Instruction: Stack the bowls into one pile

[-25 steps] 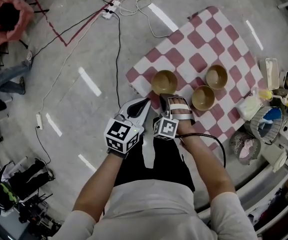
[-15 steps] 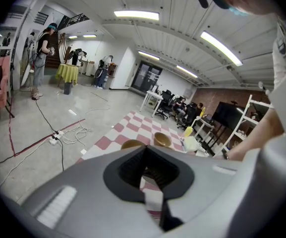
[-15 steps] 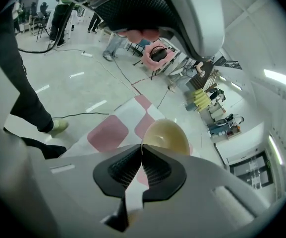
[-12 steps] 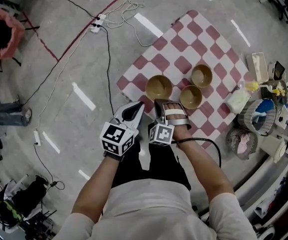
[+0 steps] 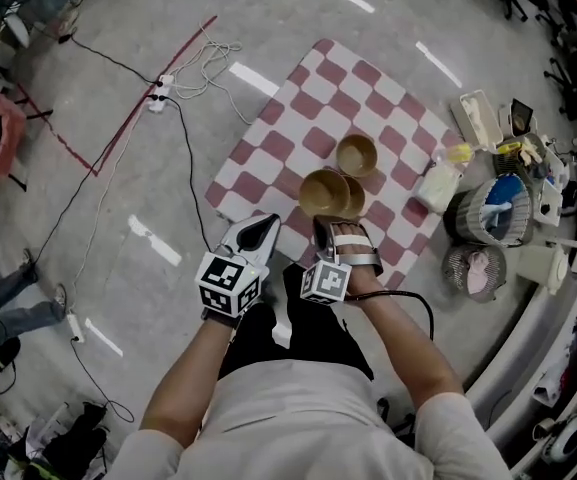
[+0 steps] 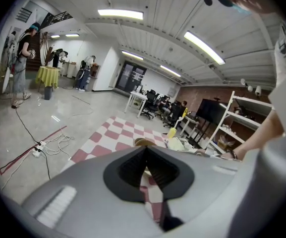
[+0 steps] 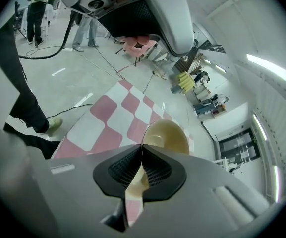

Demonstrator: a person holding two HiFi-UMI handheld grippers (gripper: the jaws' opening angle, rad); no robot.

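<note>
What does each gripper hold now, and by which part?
The right gripper is shut on a bowl, pinching its near rim. The left gripper is shut and holds nothing.

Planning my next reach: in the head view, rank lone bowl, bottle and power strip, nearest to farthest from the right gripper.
1. Lone bowl, just ahead on the cloth.
2. Bottle, to the right, at the cloth's edge.
3. Power strip, far off to the left.

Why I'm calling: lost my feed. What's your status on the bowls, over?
Left gripper shut, empty. Right gripper shut on bowl rim, overlapping second bowl. Third bowl apart. Nothing blocking.
</note>
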